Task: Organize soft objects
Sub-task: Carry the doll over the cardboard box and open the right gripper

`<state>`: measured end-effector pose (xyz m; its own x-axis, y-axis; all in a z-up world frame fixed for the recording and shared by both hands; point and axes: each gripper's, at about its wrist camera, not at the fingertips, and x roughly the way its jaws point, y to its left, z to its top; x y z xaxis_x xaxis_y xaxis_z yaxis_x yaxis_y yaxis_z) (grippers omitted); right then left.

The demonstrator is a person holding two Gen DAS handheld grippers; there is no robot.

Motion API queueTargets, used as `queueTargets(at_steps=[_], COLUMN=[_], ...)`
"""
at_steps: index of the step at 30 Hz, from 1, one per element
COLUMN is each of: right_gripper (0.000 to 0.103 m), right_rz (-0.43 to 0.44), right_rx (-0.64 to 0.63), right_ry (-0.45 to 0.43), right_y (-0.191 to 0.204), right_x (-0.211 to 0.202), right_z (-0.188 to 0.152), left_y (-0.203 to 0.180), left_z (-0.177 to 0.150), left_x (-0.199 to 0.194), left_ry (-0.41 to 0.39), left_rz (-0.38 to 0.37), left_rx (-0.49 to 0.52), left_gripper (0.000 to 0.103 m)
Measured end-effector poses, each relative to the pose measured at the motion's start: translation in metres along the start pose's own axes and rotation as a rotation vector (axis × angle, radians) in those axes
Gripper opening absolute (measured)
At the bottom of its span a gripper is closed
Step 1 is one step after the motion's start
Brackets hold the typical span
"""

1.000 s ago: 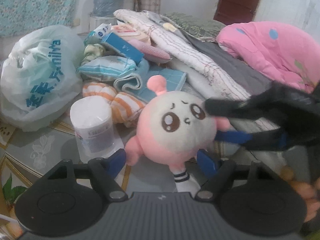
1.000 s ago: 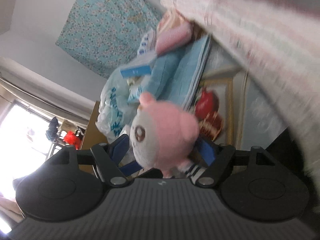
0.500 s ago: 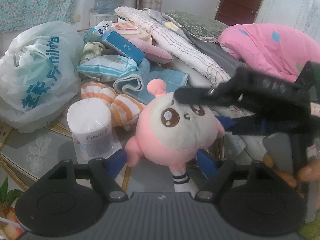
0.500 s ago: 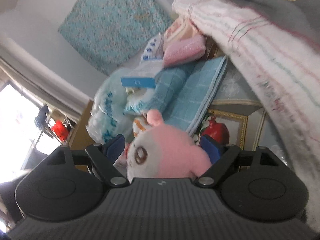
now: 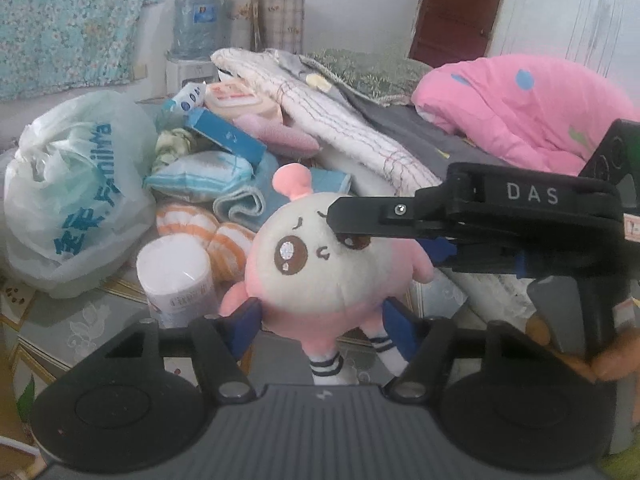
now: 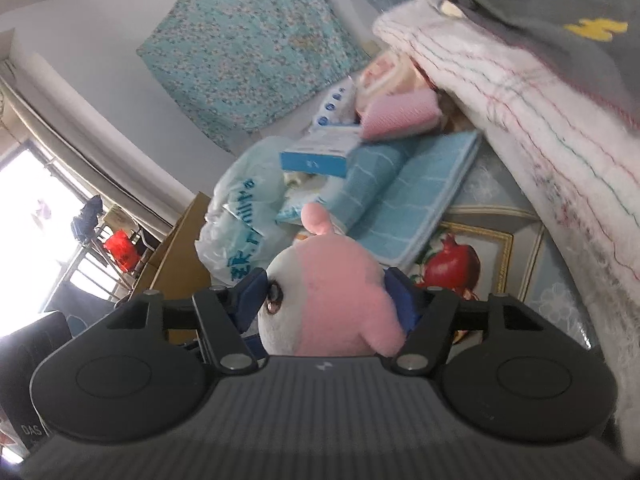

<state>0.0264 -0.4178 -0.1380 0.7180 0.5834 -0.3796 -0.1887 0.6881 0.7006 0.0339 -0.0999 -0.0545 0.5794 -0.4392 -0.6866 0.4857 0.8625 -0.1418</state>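
Note:
A round pink and white plush toy [image 5: 320, 264] with striped socks hangs just above the patterned table. My left gripper [image 5: 320, 320] has its blue pads against the toy's lower sides, and its jaws are closing on it. My right gripper [image 6: 326, 296] comes in from the right; its jaws are closing too, with one pad on the plush toy [image 6: 320, 300] at the face and the other at its back. In the left wrist view the right gripper [image 5: 380, 236] lays its upper finger across the toy's face.
Behind the toy are a white canister [image 5: 176, 276], orange striped socks [image 5: 216, 236], a rolled blue towel [image 5: 248, 200], a blue box [image 5: 228, 136] and a white plastic bag [image 5: 72, 192]. A striped white towel [image 5: 340, 132] and a pink quilt [image 5: 520, 108] lie to the right.
Both pairs of jaws have narrowed onto the plush toy. The right gripper rolled and rose, so its upper finger now crosses the toy's face. The toy sits a little higher.

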Motion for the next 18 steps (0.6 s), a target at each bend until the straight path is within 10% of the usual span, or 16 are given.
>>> queueTargets(at_steps=[9, 18], right_gripper=[0.063, 0.064], right_rz=[0.095, 0.348], right_rx=[-0.070, -0.228], right_ry=[-0.032, 0.088], right_y=[0.045, 0.150], right_x=[-0.011, 0.056], right_z=[0.014, 0.051], left_y=[0.006, 0.057], left_z=[0.011, 0.040], left_x=[-0.051, -0.126], left_ry=[-0.117, -0.216], left_rz=[0.059, 0.329], left_rx=[0.007, -0.063], left_gripper=[0.068, 0.070])
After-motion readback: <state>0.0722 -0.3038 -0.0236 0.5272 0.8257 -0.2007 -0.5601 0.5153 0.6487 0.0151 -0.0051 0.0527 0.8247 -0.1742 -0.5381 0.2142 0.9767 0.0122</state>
